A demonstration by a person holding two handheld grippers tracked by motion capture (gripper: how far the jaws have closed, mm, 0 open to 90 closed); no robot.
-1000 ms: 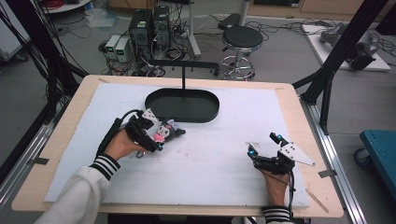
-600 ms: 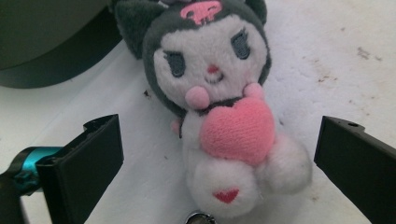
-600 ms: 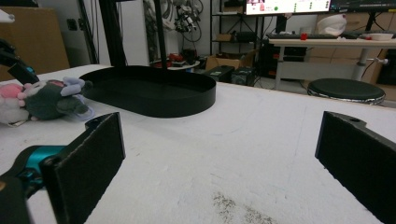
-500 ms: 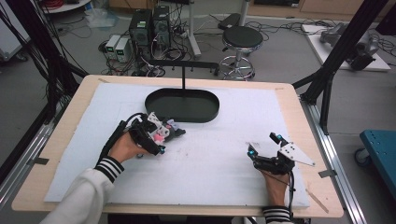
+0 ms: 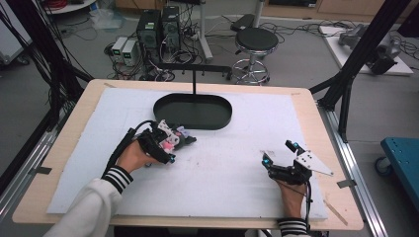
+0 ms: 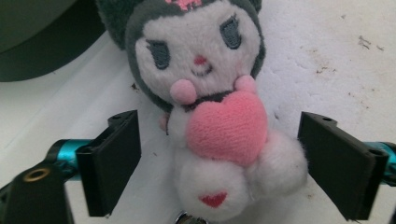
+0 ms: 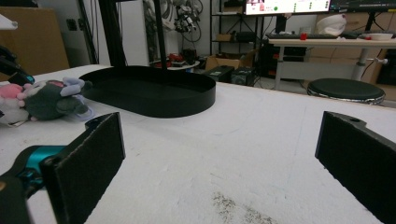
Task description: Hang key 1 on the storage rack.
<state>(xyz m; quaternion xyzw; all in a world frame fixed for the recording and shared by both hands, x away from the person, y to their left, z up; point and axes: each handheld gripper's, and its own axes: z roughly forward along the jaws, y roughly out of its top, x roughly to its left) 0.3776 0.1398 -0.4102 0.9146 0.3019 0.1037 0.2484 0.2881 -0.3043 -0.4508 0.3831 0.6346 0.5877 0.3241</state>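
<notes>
Fingers (image 6: 114, 161) of left gripper (image 5: 174, 146) straddle plush doll (image 6: 212, 116), jaws just closing, pads not touching yet; doll's long axis runs straight between them, beside black tray (image 5: 192, 109). Right gripper (image 5: 279, 159) wide open, well apart.

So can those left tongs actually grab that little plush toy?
Probably yes. The left tongs already straddle the plush toy, one jaw on each side, nothing between; the jaws have just been closing but have not touched it yet.

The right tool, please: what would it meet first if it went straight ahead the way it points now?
Probably the black oval tray. The white table cover ahead of the right tool looks free up to it; the plush toy lies off to one side.
</notes>
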